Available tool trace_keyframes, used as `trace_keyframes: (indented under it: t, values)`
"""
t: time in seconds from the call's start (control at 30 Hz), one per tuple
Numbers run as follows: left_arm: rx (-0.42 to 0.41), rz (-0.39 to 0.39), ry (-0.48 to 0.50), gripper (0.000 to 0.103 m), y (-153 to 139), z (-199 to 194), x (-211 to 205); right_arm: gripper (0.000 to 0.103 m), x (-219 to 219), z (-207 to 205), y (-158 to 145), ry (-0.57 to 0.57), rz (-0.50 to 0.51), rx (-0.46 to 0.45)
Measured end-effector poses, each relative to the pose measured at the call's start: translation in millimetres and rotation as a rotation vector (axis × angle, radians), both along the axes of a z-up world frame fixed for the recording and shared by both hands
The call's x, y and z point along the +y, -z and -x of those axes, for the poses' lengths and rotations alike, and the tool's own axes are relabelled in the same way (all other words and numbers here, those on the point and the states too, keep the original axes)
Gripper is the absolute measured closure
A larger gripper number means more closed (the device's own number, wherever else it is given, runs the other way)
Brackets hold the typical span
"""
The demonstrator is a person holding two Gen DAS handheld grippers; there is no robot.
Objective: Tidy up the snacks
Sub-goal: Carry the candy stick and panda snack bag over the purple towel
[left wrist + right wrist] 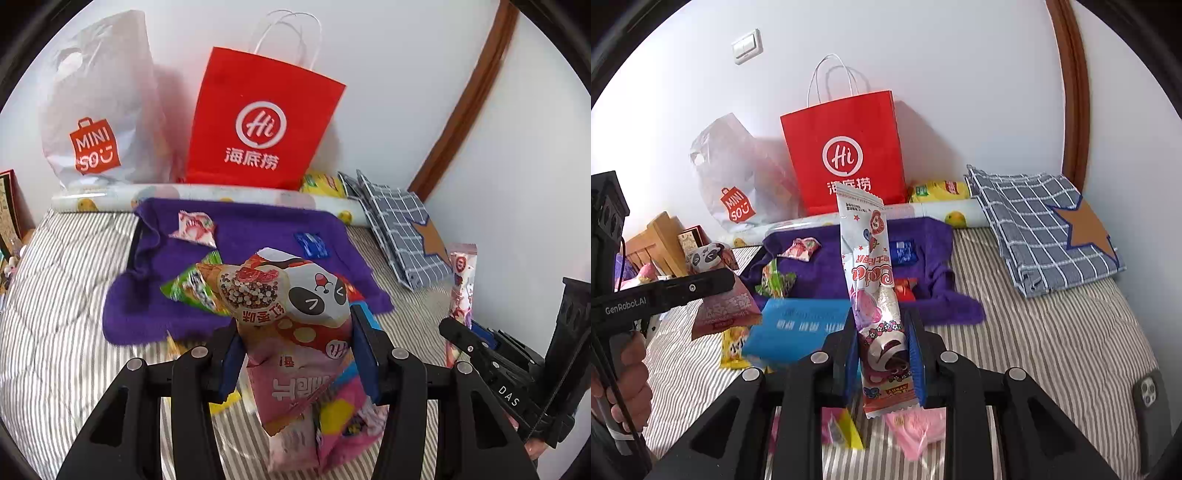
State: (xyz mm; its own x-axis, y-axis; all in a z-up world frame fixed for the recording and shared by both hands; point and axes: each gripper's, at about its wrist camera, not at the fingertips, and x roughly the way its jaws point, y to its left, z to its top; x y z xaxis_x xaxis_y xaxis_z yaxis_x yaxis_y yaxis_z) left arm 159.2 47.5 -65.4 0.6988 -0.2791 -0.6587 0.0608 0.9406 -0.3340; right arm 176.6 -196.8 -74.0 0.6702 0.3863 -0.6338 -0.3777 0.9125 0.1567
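My left gripper (295,354) is shut on a pink panda snack bag (295,317), held upright above the striped bed. My right gripper (882,350) is shut on a long white and pink candy stick packet (871,277), also upright. A purple cloth (236,254) lies ahead with a strawberry candy (194,229), a green snack packet (192,288) and a blue sachet (312,243) on it. A red paper bag (258,122) and a white Miniso bag (99,110) stand against the wall behind. The right gripper shows in the left wrist view (458,332).
A blue card (798,328), yellow and pink packets (912,424) lie on the striped bedding (1034,350) near me. A folded checked cloth (1045,225) sits at the right, a patterned roll (184,197) before the bags, clutter and a wooden frame (653,243) at the left.
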Motion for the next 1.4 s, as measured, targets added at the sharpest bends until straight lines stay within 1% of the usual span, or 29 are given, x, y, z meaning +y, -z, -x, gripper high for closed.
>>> trace_keyframes:
  t: [0.33, 0.5, 0.67, 0.77, 0.83, 1.03, 1.1, 1.2, 1.3, 1.4]
  values:
    - [-0.026, -0.021, -0.082, 0.051, -6.5, -35.0, 36.8, 0.080, 16.2, -45.9, -8.3, -0.013, -0.025, -0.020]
    - [-0.026, -0.021, -0.144, 0.051, -7.2, -57.6, 61.1, 0.080, 22.5, -76.3, -4.9, -0.021, -0.053, 0.001]
    - [-0.033, -0.014, -0.181, 0.051, -6.0, -76.3, 75.5, 0.080, 30.4, -100.1, -1.6, -0.024, -0.028, -0.005]
    - [-0.042, -0.007, -0.208, 0.051, -0.2, -84.8, 82.5, 0.080, 35.0, -115.3, 2.1, -0.029, -0.029, 0.002]
    - [-0.035, -0.003, -0.231, 0.051, 8.7, -89.0, 86.7, 0.080, 36.7, -122.4, 7.3, -0.031, -0.028, 0.013]
    - [0.036, 0.000, -0.275, 0.051, 38.0, -97.6, 97.3, 0.080, 35.6, -137.7, 39.8, -0.017, -0.027, 0.068]
    - [0.052, 0.014, -0.290, 0.051, 44.3, -100.0, 101.5, 0.080, 35.9, -139.9, 46.8, -0.010, 0.002, 0.074]
    - [0.055, 0.028, -0.306, 0.051, 47.8, -100.9, 104.0, 0.080, 34.4, -141.7, 50.4, 0.013, 0.030, 0.062]
    - [0.054, 0.035, -0.304, 0.051, 50.0, -102.0, 102.2, 0.080, 30.9, -144.3, 52.2, 0.011, 0.001, 0.073]
    - [0.040, 0.020, -0.301, 0.051, 49.4, -102.7, 96.4, 0.080, 30.9, -146.5, 55.6, 0.023, 0.007, 0.071]
